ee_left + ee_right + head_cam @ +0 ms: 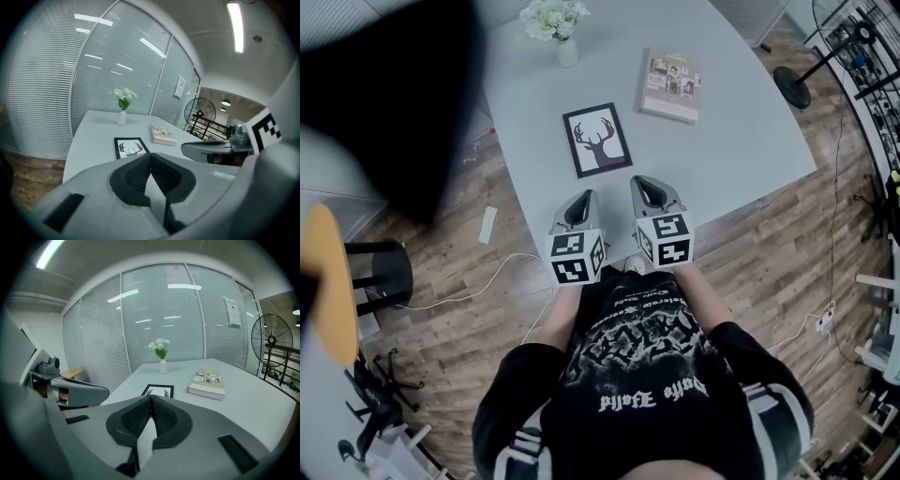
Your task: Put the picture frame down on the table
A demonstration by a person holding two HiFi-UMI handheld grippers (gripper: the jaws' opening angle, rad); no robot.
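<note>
Left hand-held gripper (584,197), right hand-held gripper (649,183): jaws together, empty; picture frame (598,140) flat on table (741,141) ahead.

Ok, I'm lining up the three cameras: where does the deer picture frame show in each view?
Head view: frame lies flat, above centre.
Left gripper view: frame left of centre, just above the left hand-held gripper.
Right gripper view: frame at centre, lower edge hidden by the right hand-held gripper.
Shared landmark: the flower vase, beyond the frame in every view.
</note>
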